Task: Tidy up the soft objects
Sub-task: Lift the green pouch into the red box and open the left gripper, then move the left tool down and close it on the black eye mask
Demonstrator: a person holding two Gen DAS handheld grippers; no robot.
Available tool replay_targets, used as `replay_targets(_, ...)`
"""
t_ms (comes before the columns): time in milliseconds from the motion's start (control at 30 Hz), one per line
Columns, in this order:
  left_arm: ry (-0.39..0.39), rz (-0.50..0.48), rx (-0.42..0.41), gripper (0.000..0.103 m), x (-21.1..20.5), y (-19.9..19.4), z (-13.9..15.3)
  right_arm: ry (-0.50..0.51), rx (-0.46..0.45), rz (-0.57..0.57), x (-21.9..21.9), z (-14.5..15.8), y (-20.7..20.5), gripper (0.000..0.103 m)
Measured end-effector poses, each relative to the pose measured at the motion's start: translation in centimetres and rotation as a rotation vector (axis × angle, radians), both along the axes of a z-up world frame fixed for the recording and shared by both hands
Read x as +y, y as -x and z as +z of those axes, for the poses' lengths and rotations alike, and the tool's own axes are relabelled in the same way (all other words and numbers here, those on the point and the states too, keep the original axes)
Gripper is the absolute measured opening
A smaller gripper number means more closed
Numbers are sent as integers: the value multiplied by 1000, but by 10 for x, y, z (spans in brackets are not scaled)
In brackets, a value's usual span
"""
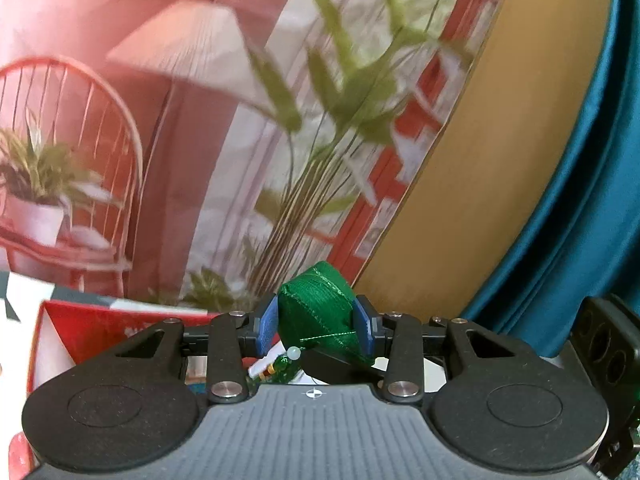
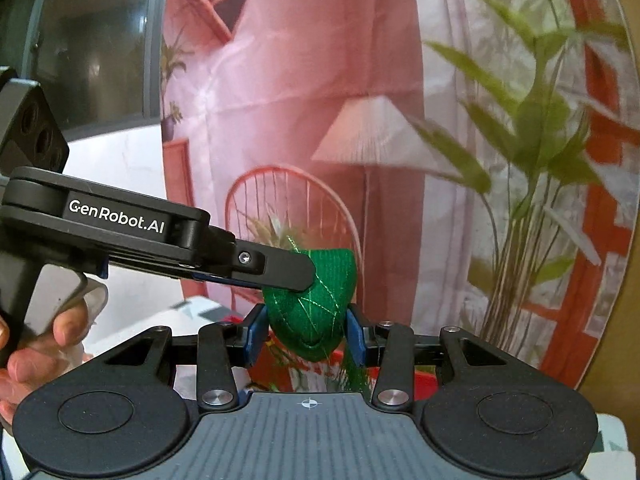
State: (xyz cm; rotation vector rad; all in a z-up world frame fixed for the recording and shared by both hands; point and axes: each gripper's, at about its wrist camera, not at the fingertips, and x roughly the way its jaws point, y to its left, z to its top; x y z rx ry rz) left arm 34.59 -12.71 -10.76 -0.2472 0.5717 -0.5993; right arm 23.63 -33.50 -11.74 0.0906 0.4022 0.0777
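Nearest the lens, the right gripper point(image 2: 307, 334) clamps one green cloth point(image 2: 320, 320). From the left, the left gripper point(image 2: 294, 276) pinches the same cloth's upper edge. The cloth is held aloft between both, equally near, running up and away. One cloth, two grippers.

Black claw point(image 2: 306, 330), blue pads point(image 2: 256, 330), white "GenRobot.AI" lettering

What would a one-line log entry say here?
left gripper: shut on green fabric | right gripper: shut on green fabric | both raised before printed backdrop
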Motion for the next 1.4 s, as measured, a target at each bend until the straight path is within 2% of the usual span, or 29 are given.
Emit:
replay_targets(367,-62,-21,112,42,-18,-37,-53,-86,129,-49,-24,-68,-18,39)
replay_targets(433,-72,-26,112,42,-21,-40,-57,-92,148,-77,-27,-74,-18,40)
replay_targets(533,-131,-6,77,44,-23,-39,-62,-91,182,-142,-28,-83,-18,40)
replay_targets(733,-121,32,92,44,5,-31,-59,-144,203,-188,-36,-93,-3,40)
replay_targets(933,-138,50,86,44,37,-4,-54,-160,183,-198,-25,-86,25,41)
replay_targets(1200,-128,77,85,44,106,62,-52,-165,119,-199,12,-68,75,40)
replay_targets(1400,-162,131,108,44,145,107,-67,-173,118,-180,43,-65,109,40)
